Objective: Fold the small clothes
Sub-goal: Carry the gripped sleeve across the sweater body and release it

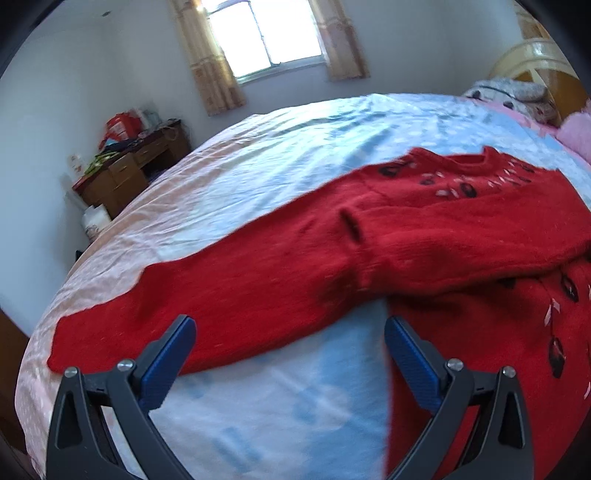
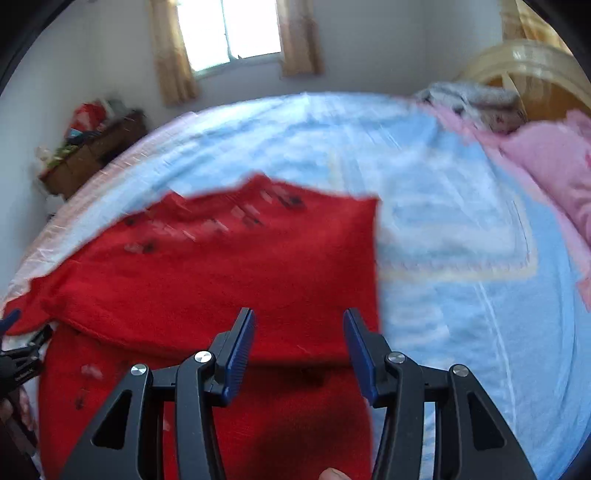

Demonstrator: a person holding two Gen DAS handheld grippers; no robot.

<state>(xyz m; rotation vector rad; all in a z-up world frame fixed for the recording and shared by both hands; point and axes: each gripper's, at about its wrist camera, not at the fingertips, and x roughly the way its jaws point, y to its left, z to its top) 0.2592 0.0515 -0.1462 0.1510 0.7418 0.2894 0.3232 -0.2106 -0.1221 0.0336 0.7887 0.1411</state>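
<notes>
A red knitted sweater (image 1: 424, 236) with dark and pink patterning lies on the bed, one sleeve (image 1: 207, 299) stretched out to the left in the left wrist view. The other sleeve (image 2: 221, 295) lies folded across the body in the right wrist view. My left gripper (image 1: 290, 328) hovers open over the bedsheet, just below the outstretched sleeve, nothing between its blue pads. My right gripper (image 2: 299, 332) hangs open above the folded part of the sweater (image 2: 258, 258), its pads apart with no cloth pinched. The left gripper's tip (image 2: 11, 317) shows at the left edge of the right wrist view.
The bed (image 1: 280, 162) has a light blue and pale pink sheet. Pink bedding (image 2: 554, 173) and a grey blanket (image 1: 517, 88) lie by the headboard at the right. A wooden desk (image 1: 125, 173) with clutter stands by the far wall under a curtained window (image 1: 258, 33).
</notes>
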